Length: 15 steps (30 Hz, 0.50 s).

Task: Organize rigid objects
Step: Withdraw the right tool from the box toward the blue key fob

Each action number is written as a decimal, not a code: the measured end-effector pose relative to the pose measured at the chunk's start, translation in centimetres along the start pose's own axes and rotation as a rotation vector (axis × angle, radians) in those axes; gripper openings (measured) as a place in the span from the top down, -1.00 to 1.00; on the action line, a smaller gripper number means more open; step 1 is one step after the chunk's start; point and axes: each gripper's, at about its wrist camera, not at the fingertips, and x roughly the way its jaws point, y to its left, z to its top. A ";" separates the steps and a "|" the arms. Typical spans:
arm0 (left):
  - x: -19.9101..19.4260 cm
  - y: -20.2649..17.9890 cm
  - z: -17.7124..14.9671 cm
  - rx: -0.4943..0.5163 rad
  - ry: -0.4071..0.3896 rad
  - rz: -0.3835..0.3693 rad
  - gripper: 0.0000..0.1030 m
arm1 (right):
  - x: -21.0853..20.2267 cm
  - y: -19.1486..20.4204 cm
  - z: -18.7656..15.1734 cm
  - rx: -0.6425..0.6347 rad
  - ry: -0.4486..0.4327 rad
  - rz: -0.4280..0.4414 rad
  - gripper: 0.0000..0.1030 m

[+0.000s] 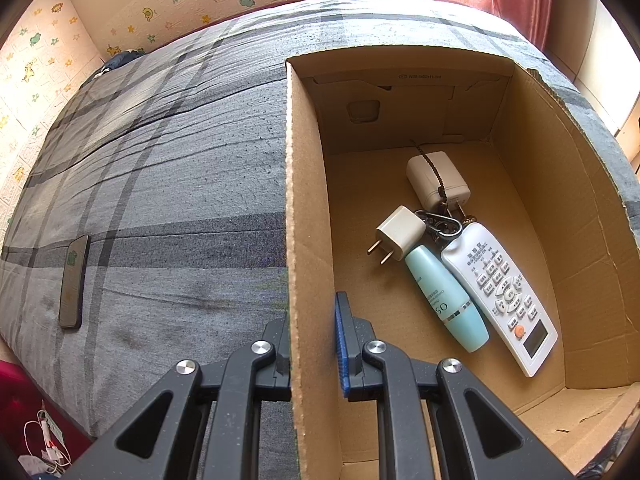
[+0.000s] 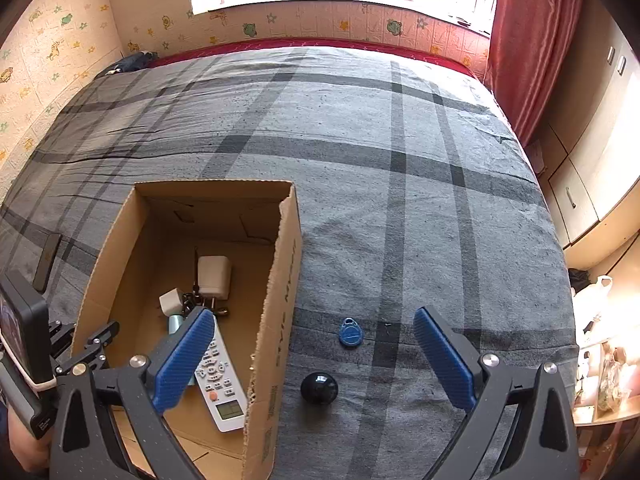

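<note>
Right wrist view showed the cardboard box (image 2: 280, 280) already holding a remote control (image 2: 220, 384), chargers and a bottle; a blue key fob (image 2: 351, 333) and black ball (image 2: 319, 388) waited on the bedspread (image 2: 400, 160). Right gripper (image 2: 316, 364) stood wide apart and empty; left gripper (image 1: 310, 344) was clamped on the box wall.

- Grey bedspread (image 2: 400, 200) crossed by dark plaid stripes.
- Brown cardboard box (image 2: 280, 280).
- White remote (image 1: 500, 292) with an orange button.
- Pale turquoise bottle (image 1: 444, 296).
- Blue key fob (image 2: 351, 333); glossy black ball (image 2: 319, 389).
- Red curtain (image 2: 532, 40).
</note>
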 end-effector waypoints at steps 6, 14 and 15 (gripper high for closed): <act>0.0 0.0 -0.1 0.000 -0.002 0.000 0.70 | 1.4 -2.5 -0.9 0.029 0.019 -0.015 -0.98; 0.0 -0.1 -0.1 0.001 -0.003 0.002 0.70 | 4.5 -4.9 -2.8 0.072 0.063 -0.015 -0.98; 0.0 -0.1 -0.1 0.001 -0.003 0.002 0.70 | 4.9 -5.1 -3.0 0.078 0.071 -0.013 -0.98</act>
